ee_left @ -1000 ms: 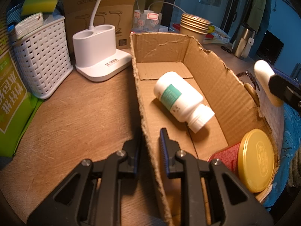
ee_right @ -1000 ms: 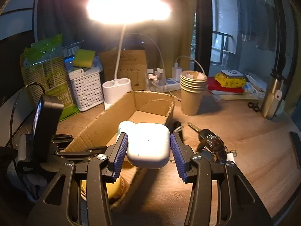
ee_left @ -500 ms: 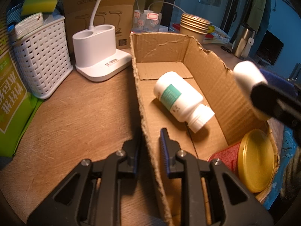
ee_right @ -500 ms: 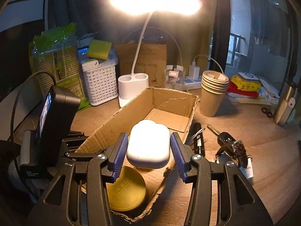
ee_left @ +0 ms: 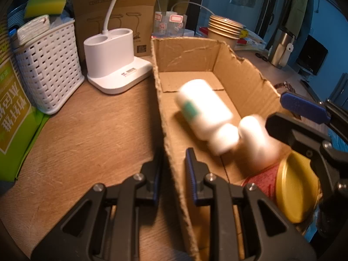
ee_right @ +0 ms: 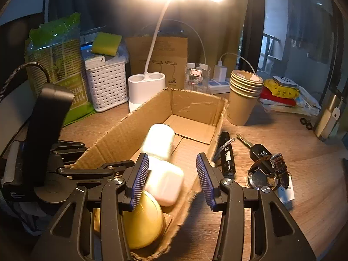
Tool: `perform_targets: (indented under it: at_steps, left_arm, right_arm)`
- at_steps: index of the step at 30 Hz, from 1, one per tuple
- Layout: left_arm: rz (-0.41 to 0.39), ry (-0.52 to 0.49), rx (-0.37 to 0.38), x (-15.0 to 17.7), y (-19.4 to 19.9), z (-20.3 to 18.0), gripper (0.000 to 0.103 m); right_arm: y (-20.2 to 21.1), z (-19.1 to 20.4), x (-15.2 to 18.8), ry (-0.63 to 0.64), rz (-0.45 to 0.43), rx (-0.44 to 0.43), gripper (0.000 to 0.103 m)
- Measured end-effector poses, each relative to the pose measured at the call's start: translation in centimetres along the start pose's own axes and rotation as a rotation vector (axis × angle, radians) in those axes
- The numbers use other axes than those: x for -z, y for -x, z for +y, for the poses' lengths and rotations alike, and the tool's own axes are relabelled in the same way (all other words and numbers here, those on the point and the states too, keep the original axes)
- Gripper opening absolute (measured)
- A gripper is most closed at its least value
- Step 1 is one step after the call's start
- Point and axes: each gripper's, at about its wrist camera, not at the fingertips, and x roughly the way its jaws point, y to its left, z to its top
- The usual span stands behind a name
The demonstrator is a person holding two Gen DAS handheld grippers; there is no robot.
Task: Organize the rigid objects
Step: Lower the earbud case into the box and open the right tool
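Though blurred, three things (ee_right: 164,183) boxed (ee_right: 121,134).

Rough cardboard box (ee_right: 121,134); glossy plastic case (ee_right: 165,182).

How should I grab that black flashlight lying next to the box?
Probably best to take the black flashlight around the middle of its barrel, coming straight down from above. It lies flat on the table, long and thin, so the fingers close across its narrow width. Mind the cardboard box wall on one side and the car key on the other.

White basket (ee_left: 50,69), lamp base (ee_left: 115,63)
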Motion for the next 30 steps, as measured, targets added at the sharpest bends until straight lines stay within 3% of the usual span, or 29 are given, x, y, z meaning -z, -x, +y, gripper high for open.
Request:
perform_targets:
  at_steps: [30]
  left_arm:
    - [0.003,-0.001,0.001,0.0,-0.2,0.0,0.023]
  right_arm:
    - [1.0,-1.0,0.1,-0.027,-0.013,-0.017,0.049]
